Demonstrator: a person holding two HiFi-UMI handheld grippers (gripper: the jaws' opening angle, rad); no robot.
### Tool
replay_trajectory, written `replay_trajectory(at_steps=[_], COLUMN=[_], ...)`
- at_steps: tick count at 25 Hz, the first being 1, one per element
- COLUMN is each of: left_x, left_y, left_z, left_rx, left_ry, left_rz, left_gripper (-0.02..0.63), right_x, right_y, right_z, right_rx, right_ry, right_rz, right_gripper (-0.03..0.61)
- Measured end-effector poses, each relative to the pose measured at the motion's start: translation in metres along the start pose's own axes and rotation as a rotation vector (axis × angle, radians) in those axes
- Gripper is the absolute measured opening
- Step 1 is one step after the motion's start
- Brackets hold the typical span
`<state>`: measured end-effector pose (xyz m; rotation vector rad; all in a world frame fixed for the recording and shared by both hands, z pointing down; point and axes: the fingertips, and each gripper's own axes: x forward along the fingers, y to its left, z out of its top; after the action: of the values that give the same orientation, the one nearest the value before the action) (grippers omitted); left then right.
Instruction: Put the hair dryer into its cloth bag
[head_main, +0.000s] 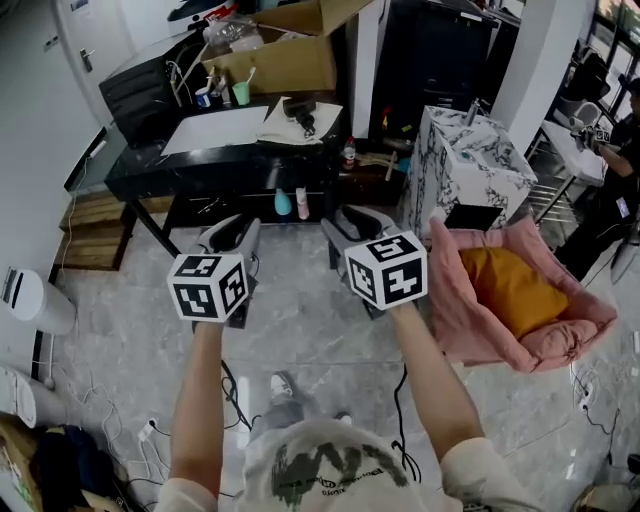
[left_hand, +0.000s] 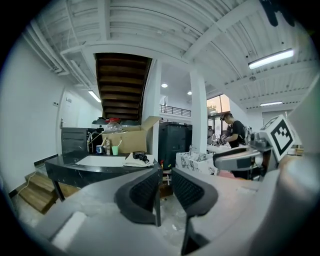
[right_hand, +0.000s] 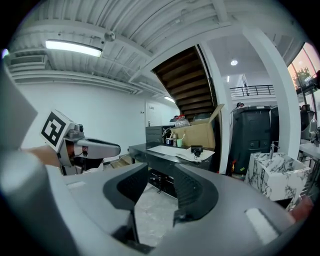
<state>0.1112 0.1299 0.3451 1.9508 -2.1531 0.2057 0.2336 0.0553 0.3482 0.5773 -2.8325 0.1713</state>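
The person stands on the floor, well apart from the black table. The work has not started yet.

The left gripper and the right gripper are held out in front, side by side. Both point a little down, toward the table. I think they are held like this so the person can walk up with both ready to use.

The left gripper's jaws stand a little apart, and nothing is between them. The right gripper's jaws stand a bit wider apart, and they hold nothing too. Open jaws make sense here, because there is nothing to grab yet.

The hair dryer looks like the small dark thing near the right end of the table. It lies on a white cloth. That cloth may be its bag, but from this far I cannot tell for sure. The two lie together, so both are easy to reach at once.

Behind them sits a cardboard box, and some cups stand just beside it. They are at the back, out of the way.

Next, the person needs to get close. One gripper may have to hold the bag open while the other lifts the dryer in.
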Motion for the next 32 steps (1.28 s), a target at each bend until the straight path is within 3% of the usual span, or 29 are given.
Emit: replay_trajectory(at_steps=[9,21,32], left_x=[0.054,0.099,0.116], left_y=[0.064,0.148,0.193], left_z=[0.01,0.042,0.041], left_rx=[-0.021,-0.019,-0.011], left_ry=[0.015,-0.003,-0.004], left_rz=[-0.078,-0.157,-0.199], left_gripper=[0.146,0.21,0.235], right_x=[0.064,0.137,0.182], right_y=[-0.014,-0.01,0.002], right_z=[0.013,0.044,0.051], right_rx=[0.054,0.1,0.103], right_ry=[0.011,0.007,0.025], right_rz=[-0.1,-0.184,-0.205], right_gripper=[0.245,0.316,0.328])
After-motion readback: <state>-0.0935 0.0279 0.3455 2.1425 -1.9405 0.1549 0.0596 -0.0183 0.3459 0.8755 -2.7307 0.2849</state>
